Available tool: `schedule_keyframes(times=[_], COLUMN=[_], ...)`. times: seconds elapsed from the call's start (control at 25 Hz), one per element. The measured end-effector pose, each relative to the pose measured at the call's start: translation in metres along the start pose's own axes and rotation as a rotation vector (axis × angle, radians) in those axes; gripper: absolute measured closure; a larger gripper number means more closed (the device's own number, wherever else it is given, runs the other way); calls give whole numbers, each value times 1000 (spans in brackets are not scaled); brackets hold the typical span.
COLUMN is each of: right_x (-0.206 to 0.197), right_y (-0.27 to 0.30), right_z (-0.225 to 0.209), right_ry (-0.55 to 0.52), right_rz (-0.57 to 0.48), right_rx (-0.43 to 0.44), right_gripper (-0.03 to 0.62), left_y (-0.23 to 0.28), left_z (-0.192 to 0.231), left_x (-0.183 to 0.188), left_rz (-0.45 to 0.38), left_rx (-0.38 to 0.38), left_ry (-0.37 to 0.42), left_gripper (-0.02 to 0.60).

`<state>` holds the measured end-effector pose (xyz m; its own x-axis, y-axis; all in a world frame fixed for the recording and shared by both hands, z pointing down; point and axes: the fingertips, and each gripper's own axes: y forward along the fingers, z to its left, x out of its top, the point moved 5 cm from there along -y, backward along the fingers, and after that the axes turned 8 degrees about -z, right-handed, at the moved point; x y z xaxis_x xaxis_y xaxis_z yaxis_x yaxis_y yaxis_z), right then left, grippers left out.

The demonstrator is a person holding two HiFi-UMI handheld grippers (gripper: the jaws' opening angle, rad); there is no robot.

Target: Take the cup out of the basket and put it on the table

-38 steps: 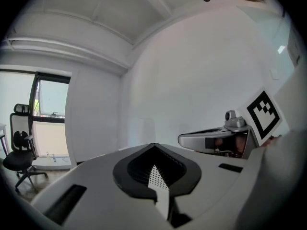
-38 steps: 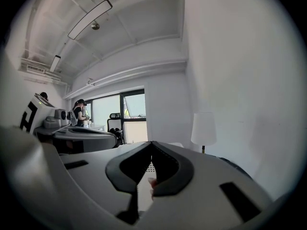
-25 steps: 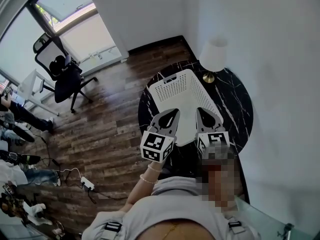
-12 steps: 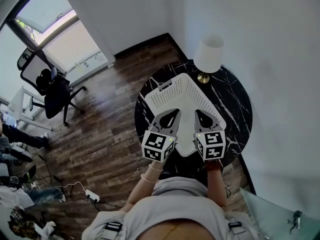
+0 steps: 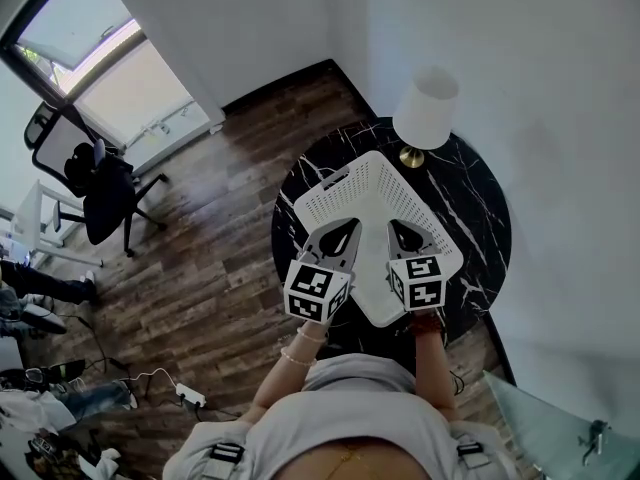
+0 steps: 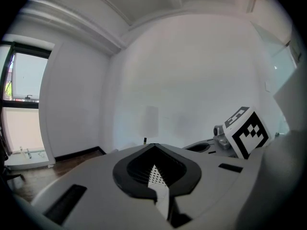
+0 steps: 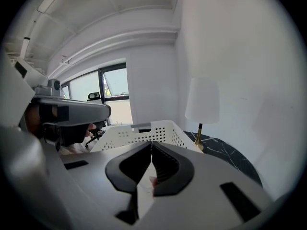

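White perforated basket [image 5: 372,194], black white-veined marble table [image 5: 472,210], white-shaded brass-stemmed lamp [image 5: 427,108], dark brown plank floor [image 5: 215,258].

Head cam steeply down on basket [image 5: 365,193], gripper cams low, fwd, all share lamp [image 5: 425,108].

- My left claw [image 5: 343,230] and right claw [image 5: 402,230] cover the near half of the basket [image 5: 365,183], so what lies under them is hidden.
- In the right gripper view, the basket's wall hides its inside.
- A pinkish spot [image 7: 152,180] shows through my right claw's slit, too small to tell what it is.
- In the left gripper view, the lamp [image 6: 150,121] is a faint blur.
- My body hides the surface's [image 5: 475,213] near edge.
- The head view's left edge cuts off a seated person [image 5: 40,288].
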<state>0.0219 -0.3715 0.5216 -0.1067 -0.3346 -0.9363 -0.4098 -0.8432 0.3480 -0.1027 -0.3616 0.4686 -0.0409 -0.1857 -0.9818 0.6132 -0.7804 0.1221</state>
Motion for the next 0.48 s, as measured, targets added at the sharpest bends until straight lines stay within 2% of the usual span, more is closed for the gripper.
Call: schedule_keyframes(times=[0.48], right_x=[-35], right_y=[49], right_z=[-6], right_ry=[2], right_rz=[145], right_rx=[29], right_gripper=[580], left_y=[18], left_z=[23], left_x=[-12], left_rz=[35], left_rx=[2], left_ry=[-30], left_gripper=[577])
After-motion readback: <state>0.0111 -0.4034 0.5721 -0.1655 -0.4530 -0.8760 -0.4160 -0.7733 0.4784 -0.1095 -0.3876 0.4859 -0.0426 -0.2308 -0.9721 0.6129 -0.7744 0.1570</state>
